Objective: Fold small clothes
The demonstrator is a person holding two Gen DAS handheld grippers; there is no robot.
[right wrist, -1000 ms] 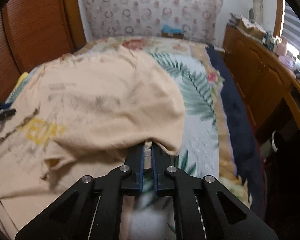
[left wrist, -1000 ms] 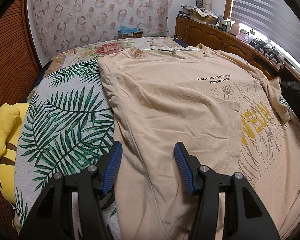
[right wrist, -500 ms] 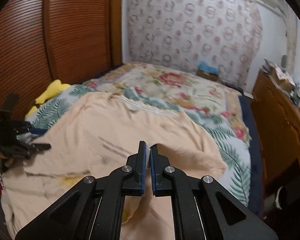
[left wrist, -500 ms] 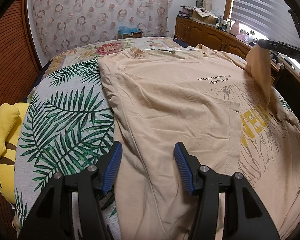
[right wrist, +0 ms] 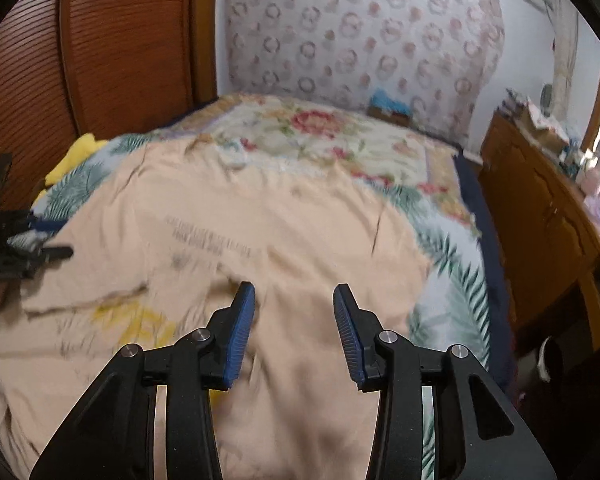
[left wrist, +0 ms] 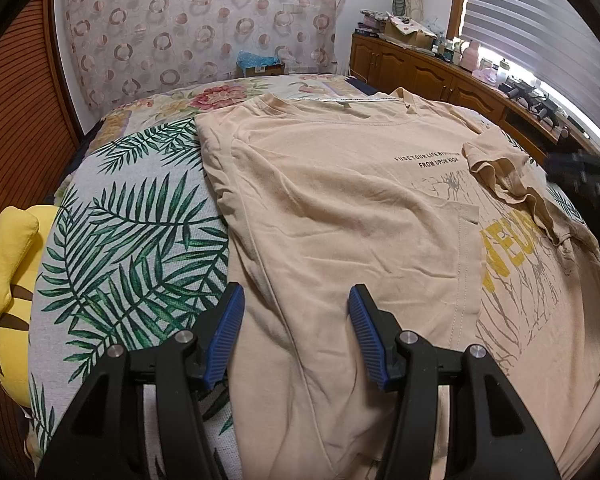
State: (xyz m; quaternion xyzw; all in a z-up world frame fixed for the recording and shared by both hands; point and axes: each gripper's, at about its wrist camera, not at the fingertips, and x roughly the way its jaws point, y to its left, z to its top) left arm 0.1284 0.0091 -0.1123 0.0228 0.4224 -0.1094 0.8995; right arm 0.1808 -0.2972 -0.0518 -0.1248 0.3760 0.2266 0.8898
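A peach T-shirt (left wrist: 340,216) with black lettering and a yellow print lies spread on the bed, its left side folded inward. Its right sleeve (left wrist: 512,184) lies crumpled on the chest. My left gripper (left wrist: 296,312) hovers open over the shirt's lower left part, nothing between its blue pads. The same T-shirt (right wrist: 236,240) fills the blurred right wrist view. My right gripper (right wrist: 294,300) is above its right side, jaws opening, with no cloth between them. The right gripper shows as a dark blur at the far right edge of the left wrist view.
The bedcover (left wrist: 132,240) has green palm leaves and flowers. A yellow plush toy (left wrist: 12,248) lies at the bed's left edge. A wooden cabinet (left wrist: 440,76) with clutter runs along the right wall under window blinds. A slatted wooden wardrobe (right wrist: 100,40) stands left.
My right gripper carried the sleeve up and over the shirt, then let go; the sleeve now lies on the chest. The left gripper has not moved.
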